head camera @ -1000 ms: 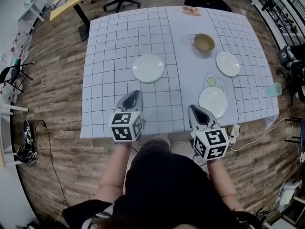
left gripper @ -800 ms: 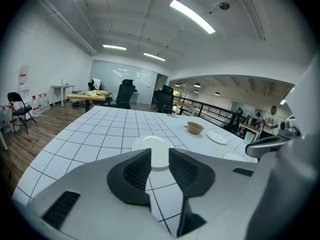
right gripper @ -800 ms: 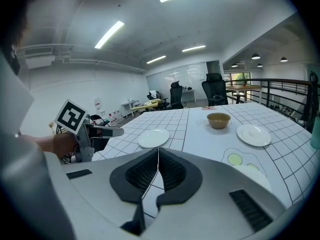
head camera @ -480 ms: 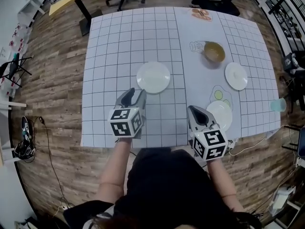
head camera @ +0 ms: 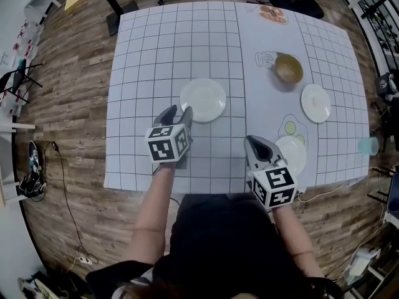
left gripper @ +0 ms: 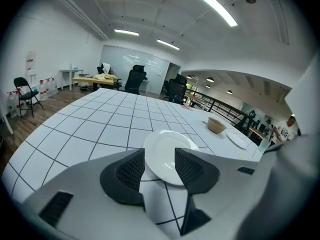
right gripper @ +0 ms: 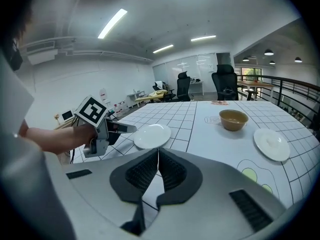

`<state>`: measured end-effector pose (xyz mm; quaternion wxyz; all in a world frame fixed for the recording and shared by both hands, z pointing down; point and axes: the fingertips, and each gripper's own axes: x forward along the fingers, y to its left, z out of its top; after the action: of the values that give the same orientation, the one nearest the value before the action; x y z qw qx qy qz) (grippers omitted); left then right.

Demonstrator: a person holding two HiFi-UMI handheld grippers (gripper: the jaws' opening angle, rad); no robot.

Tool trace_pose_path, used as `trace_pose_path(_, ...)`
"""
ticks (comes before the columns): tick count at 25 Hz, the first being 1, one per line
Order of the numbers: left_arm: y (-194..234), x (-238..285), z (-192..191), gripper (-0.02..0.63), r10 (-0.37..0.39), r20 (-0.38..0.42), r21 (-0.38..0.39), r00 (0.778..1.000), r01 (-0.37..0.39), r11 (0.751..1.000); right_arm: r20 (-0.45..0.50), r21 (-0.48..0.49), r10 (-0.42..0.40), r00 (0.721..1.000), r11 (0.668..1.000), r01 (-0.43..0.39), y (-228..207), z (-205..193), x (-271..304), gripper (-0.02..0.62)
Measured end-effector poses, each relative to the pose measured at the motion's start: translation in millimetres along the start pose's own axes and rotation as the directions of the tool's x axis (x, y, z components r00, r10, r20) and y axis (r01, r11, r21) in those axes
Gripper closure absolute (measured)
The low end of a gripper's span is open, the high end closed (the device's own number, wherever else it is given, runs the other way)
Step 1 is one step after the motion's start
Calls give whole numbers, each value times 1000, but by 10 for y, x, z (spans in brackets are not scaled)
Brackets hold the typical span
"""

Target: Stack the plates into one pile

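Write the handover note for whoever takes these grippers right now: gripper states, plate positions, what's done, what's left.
Left gripper: open. Its jaws have just been opening and are lined up on the near rim of the centre plate, with the pads not pressing on it.
Right gripper: shut, empty, beside the near-right plate.
The third plate lies far right on the table, near the brown bowl.
Done: nothing stacked; all three plates lie apart.
Left: probably grip the centre plate first, then gather all three into one pile.
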<state>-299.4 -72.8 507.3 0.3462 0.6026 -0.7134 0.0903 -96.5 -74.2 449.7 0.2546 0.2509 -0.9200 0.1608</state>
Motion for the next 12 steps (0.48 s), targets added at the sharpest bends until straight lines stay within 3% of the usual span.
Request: trace_pose_path(12,138,305,-69,411,125,-55,-56,991,-128,990,-43,-26,111,993,993,-113,-130,-32,119,577)
